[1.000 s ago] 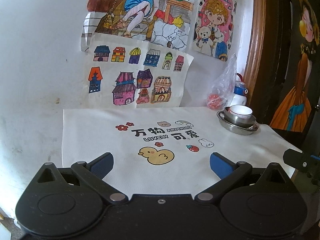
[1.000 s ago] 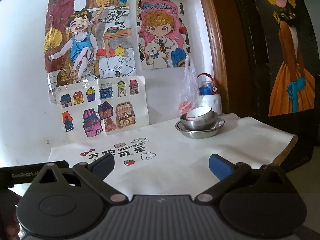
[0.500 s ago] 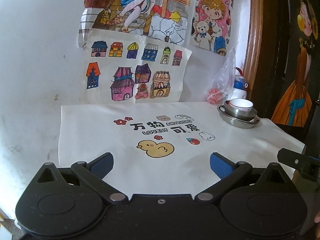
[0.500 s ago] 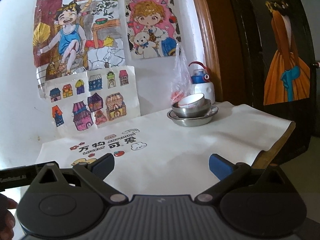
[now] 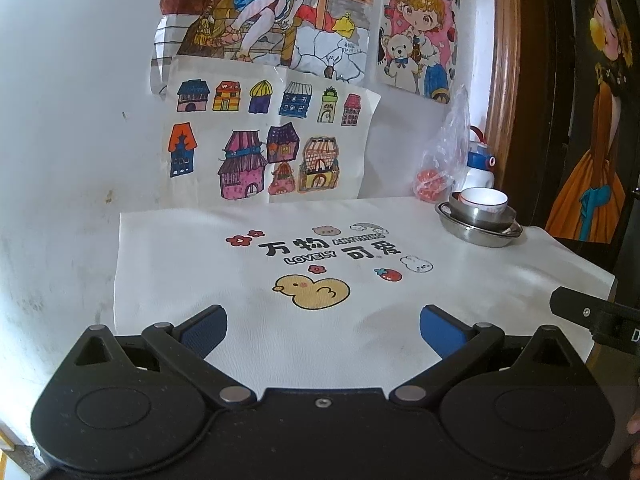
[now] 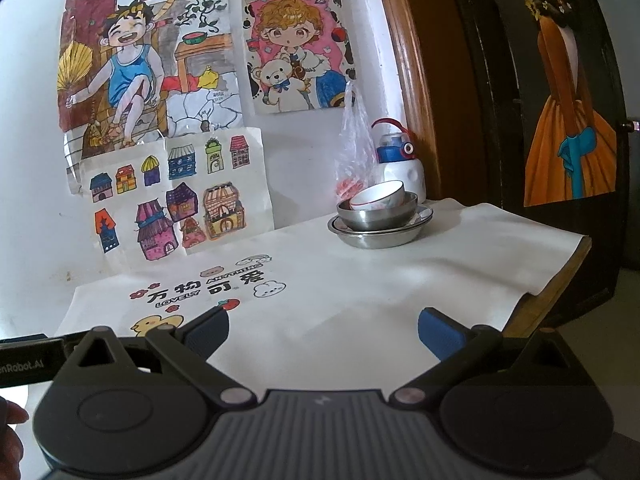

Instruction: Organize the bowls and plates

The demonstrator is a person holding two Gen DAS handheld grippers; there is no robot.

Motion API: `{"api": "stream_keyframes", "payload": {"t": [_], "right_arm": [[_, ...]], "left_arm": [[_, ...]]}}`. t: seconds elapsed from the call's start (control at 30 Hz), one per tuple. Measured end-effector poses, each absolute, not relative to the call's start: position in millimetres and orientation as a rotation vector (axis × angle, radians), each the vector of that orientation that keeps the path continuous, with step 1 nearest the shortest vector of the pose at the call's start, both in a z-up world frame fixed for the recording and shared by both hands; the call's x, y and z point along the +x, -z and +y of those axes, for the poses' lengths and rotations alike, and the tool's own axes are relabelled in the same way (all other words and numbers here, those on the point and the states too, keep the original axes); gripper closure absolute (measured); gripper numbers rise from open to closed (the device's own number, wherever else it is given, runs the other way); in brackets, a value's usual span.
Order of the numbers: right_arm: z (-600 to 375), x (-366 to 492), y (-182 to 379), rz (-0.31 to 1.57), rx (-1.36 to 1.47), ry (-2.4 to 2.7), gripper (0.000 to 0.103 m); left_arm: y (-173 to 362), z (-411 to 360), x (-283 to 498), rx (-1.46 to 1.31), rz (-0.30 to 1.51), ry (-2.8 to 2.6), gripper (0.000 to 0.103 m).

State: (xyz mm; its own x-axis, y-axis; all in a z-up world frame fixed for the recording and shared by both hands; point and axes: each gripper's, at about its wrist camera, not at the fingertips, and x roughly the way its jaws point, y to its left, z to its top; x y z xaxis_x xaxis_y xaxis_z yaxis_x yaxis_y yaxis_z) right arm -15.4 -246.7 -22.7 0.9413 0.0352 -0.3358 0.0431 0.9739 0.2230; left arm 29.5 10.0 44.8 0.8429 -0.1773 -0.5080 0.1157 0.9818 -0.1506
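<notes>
The steel bowl [image 6: 378,214] hides most of the white bowl [image 6: 380,196].

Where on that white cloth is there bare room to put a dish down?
Most of the white cloth is bare: the wide stretch between the printed duck and the cloth's right edge, in front of the stacked bowls. The back right corner is crowded: the stack, a plastic bag and a bottle.

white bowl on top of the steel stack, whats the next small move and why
Probably advance the right hand-held gripper toward the white bowl. It sits tilted in the steel bowl, which sits in the steel plate at the far right of the table mat. Both hand-held grippers are open, empty and short of the stack, and the right view faces it more directly than the left one.
</notes>
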Motion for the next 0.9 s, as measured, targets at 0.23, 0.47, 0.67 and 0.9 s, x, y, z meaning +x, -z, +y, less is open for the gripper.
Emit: {"api": "stream_keyframes", "payload": {"t": [0.23, 0.47, 0.67, 0.9], "right_arm": [[-242.9, -13.9, 23.9, 0.345, 0.226, -0.001, 0.0], [-243.6, -16.0, 23.2, 0.336, 0.233, 0.007, 0.0], [-244.5, -15.7, 23.0, 0.333, 0.237, 0.012, 0.0], [-244.3, -16.3, 23.3, 0.331, 0.238, 0.01, 0.0]], "left_arm": [[-42.7, 10.2, 30.0, -0.116, 0.553, 0.157, 0.001], [-42.2, 9.9, 30.0, -0.115, 0.551, 0.157, 0.001], [-42.2, 9.7, 30.4, -0.115, 0.55, 0.155, 0.001], [-42.7, 9.7, 29.8, -0.114, 0.55, 0.155, 0.001]]}}
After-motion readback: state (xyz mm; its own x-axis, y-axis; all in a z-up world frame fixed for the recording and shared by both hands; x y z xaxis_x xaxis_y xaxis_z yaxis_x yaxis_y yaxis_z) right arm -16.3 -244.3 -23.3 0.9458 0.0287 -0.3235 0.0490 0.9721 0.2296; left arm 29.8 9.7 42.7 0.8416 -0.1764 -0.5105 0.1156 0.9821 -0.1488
